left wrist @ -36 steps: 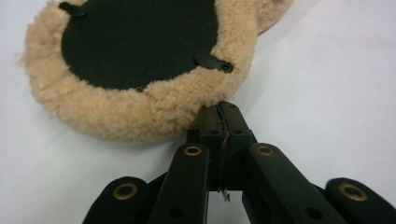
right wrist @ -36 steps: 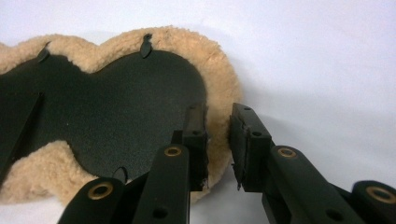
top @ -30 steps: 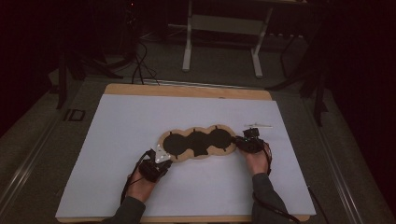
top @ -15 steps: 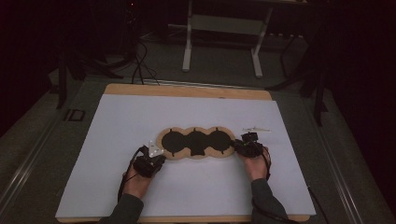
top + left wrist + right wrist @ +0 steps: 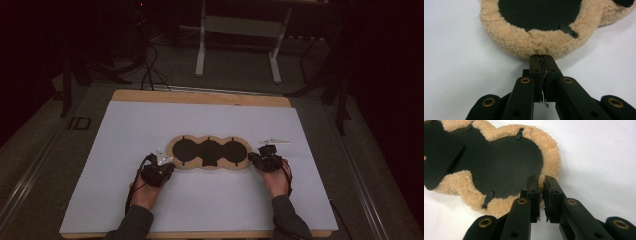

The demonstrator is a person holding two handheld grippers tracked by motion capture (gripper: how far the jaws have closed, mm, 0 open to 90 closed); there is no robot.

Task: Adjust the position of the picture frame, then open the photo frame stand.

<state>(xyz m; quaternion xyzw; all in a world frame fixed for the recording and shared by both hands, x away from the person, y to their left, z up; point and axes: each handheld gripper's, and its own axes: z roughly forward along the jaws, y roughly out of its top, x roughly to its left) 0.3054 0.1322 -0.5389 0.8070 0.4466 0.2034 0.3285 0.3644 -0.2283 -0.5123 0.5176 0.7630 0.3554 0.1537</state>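
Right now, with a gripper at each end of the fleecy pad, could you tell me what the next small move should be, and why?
Probably lift both ends together, gently. The left gripper is shut at the edge of the fleecy pad, and the right gripper, whose jaws have just been closing, straddles the fleece rim at the other end. The pad lies flat on the white sheet, so an even rise should keep it level.

Right gripper (image 5: 541, 195) fingers closing on fleece pad (image 5: 549, 150)

My matt black plastic jaws meet the pad (image 5: 534, 47): woolly tan fleece rim, smooth matt black centre at twelve o'clock, on smooth white sheet (image 5: 210, 200) over a wooden board (image 5: 200, 97).
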